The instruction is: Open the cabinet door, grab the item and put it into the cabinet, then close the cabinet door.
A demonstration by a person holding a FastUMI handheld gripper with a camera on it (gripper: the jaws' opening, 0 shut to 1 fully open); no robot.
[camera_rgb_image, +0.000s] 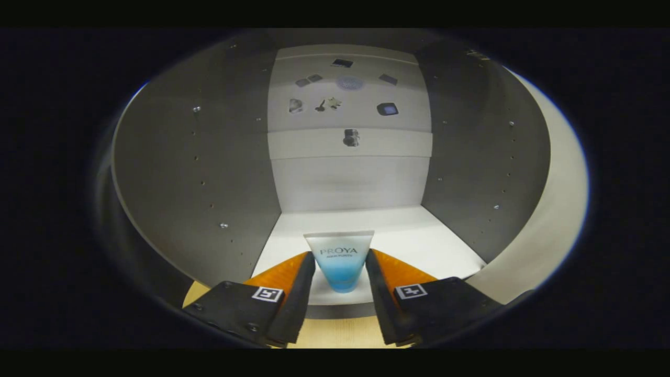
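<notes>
The gripper (340, 264) is up at the mouth of the open cabinet (199, 173), and it has the tube (339, 262) caught between its jaws. The jaws are closed in most of the way, one finger pressing each side of the tube, so the grip looks firm. The tube stands with its wide flat crimped end up and its narrower blue end down, and it is upright rather than tilted. It has pale upper sides fading to blue below, with dark lettering across the front.

Taking the cabinet as the landmark: the tube sits just over the front edge of the cabinet's white floor panel (408, 235), roughly midway between the two grey side walls. Whether its lower end rests on that panel or hangs just above it I cannot tell. Both side walls carry rows of small holes and a few shiny pegs. The back wall (349, 180) of the cabinet is pale, and a shelf-like band crosses it higher up, with several small dark objects (350, 137) above it that are too small to make out. To the right of the cabinet a pale curved edge shows, probably the open door (555, 209). Below the cabinet's front edge a strip of light wooden desk (335, 332) shows between the fingers.
</notes>
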